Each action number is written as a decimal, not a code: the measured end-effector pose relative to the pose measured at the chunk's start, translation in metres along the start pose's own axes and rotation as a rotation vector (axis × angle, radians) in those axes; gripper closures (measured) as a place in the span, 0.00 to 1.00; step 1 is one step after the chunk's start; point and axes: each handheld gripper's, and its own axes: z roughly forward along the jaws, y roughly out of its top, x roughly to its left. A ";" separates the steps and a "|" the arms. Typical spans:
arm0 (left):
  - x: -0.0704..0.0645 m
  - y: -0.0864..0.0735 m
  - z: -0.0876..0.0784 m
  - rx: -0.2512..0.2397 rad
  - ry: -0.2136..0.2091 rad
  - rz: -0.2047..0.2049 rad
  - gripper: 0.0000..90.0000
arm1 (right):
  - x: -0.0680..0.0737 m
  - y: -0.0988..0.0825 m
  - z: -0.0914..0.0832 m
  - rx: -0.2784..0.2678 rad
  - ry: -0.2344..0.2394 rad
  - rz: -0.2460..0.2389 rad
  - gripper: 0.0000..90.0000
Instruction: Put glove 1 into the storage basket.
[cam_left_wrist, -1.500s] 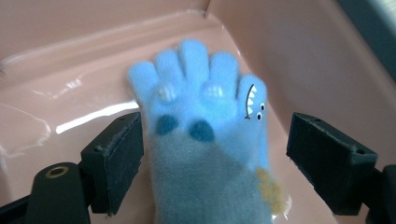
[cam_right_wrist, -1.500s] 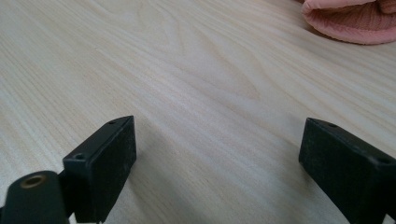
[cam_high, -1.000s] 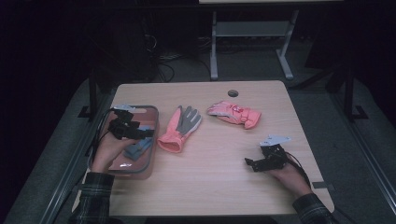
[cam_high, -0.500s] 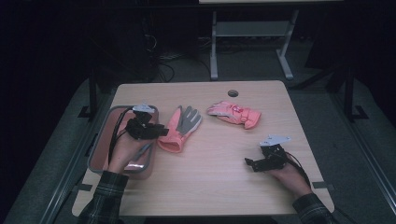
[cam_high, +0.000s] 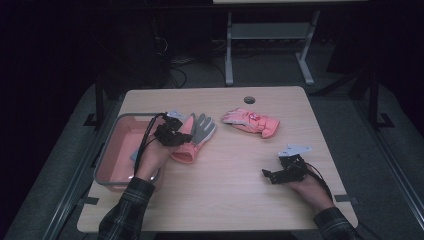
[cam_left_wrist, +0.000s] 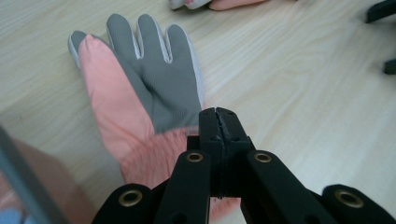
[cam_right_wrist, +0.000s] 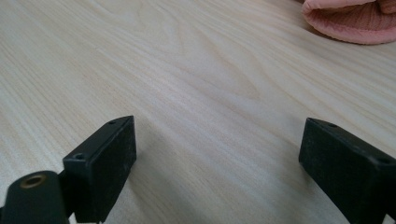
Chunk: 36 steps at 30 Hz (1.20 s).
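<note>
**Left claw closes at the cuff of the near glove**

The wooden table (cam_high: 225, 200) carries a grey-rimmed pink bin (cam_high: 107, 150) at its left edge and two pink gloves. A second ago the left claw (cam_high: 176, 136) was over the bin; it now sits past the bin's rim, on the pink and grey glove (cam_left_wrist: 140, 88) lying flat just beside the bin, grey palm up, fingers pointing away from the person. Its jaws have just been closing and now stand pressed together at the knitted cuff; whether cloth is pinched between the tips is hard to tell, though a pick-up looks likely, probably toward the bin. The other pink glove (cam_high: 251, 122) lies untouched farther back. The right claw (cam_high: 270, 176) has not shifted: it rests near the table's right front, jaws wide and empty.
</note>
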 end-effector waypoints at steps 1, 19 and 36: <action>-0.001 0.003 0.003 0.003 0.001 -0.005 0.99 | 0.000 0.000 0.000 0.000 0.000 0.000 0.12; 0.000 0.030 0.068 0.080 0.176 -0.030 1.00 | 0.001 0.000 0.000 0.004 0.004 0.005 0.12; -0.016 0.021 0.086 0.112 0.061 -0.031 1.00 | 0.001 0.000 0.000 0.003 0.004 0.004 0.12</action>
